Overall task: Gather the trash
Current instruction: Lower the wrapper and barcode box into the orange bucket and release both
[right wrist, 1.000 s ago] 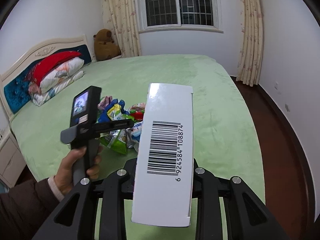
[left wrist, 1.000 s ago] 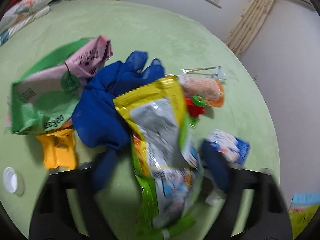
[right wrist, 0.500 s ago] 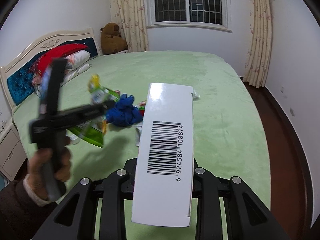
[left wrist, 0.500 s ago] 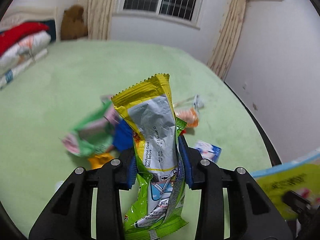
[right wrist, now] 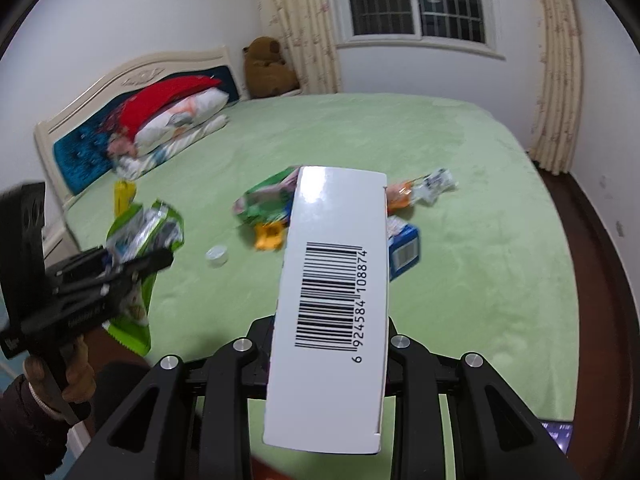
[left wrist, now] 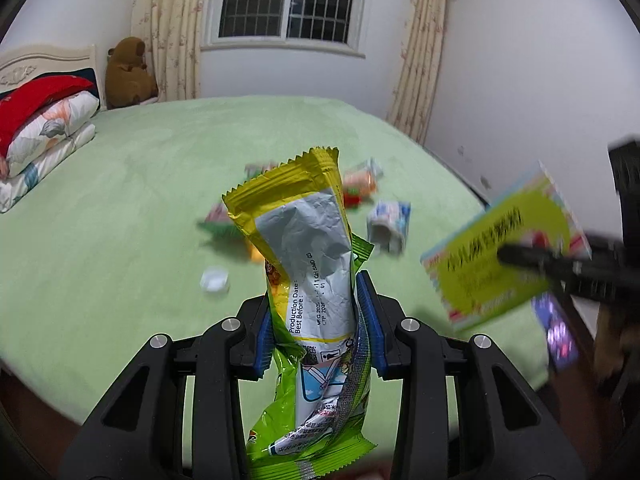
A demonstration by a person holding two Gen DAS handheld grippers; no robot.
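Nearest in the left wrist view, the left gripper (left wrist: 320,320) is clamped on a green and yellow snack wrapper (left wrist: 308,264); its blue pads (left wrist: 370,320) press the crumpled foil from both sides, having just closed further on it. The wrapper stands nearly upright between the fingers, its yellow serrated end up and its green end hanging below the pads. In the right wrist view the same gripper shows at the left edge (blurred), held in the person's hand (right wrist: 60,376) above a dark sleeve (right wrist: 24,424).

The right gripper (right wrist: 328,360) is fully closed on a white carton (right wrist: 336,292), barcode side up, which rises steeply out of the fingers and hides their tips. From the left camera this carton shows a lime-green printed face (left wrist: 504,248) at the right, smeared by motion.

Beyond both tools the rest of the trash lies on the green bedspread (right wrist: 460,264): a small white cap (right wrist: 217,256) by itself, a yellow-orange packet (right wrist: 269,237) touching a green and pink bag (right wrist: 266,199), a blue and white pack (right wrist: 404,248) just right of the carton, and an orange wrapper (right wrist: 400,194) beside a clear crumpled one (right wrist: 438,184).

Farther back, stacked pillows (right wrist: 180,120) lean against the headboard (right wrist: 120,80), a brown teddy bear (right wrist: 266,66) sits in the corner, and curtains (right wrist: 558,80) flank the barred window (right wrist: 416,0).
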